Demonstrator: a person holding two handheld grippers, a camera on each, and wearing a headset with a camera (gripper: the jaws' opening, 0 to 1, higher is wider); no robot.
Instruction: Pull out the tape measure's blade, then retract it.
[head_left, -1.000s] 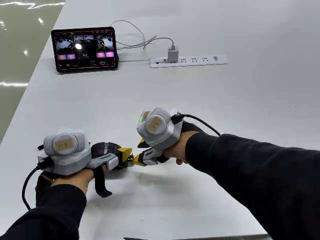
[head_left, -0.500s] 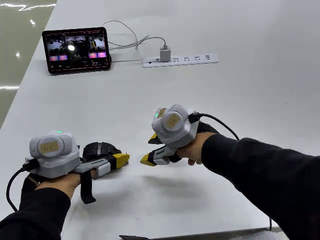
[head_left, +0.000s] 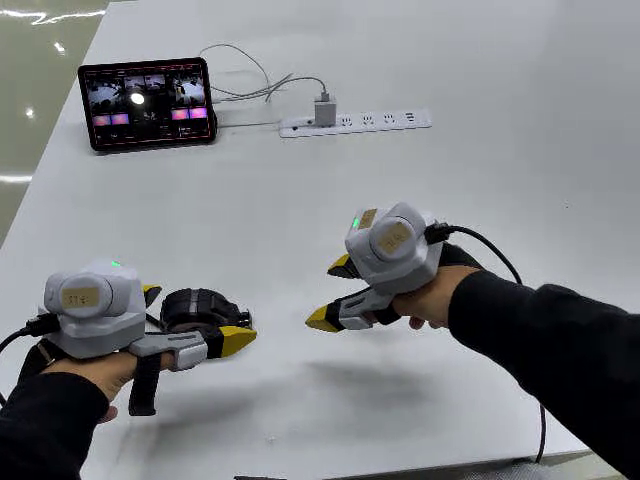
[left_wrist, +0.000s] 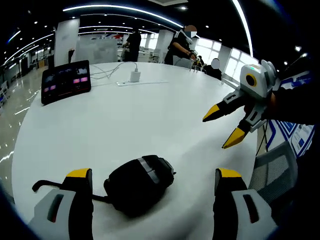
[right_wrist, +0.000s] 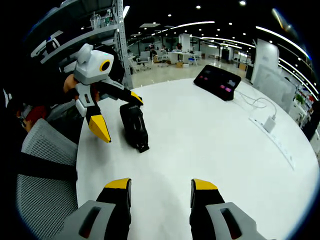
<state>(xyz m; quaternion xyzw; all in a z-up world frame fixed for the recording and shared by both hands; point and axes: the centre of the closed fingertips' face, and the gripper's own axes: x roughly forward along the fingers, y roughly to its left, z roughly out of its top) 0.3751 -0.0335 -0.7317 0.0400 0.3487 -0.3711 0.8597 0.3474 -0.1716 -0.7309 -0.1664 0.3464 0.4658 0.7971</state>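
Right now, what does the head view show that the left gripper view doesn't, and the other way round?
The head view adds the person's left hand and left sleeve. The left gripper view adds people standing beyond the table, and ceiling lights. Both share the black tape measure, the open right gripper, the tablet and the charger.

Nothing legible; the tan sticker (head_left: 80, 297) atop the left gripper (head_left: 195, 315) and its twin (head_left: 393, 239) on the right gripper (head_left: 331, 293) are blurred; likewise the tablet (head_left: 147, 102) beyond them.
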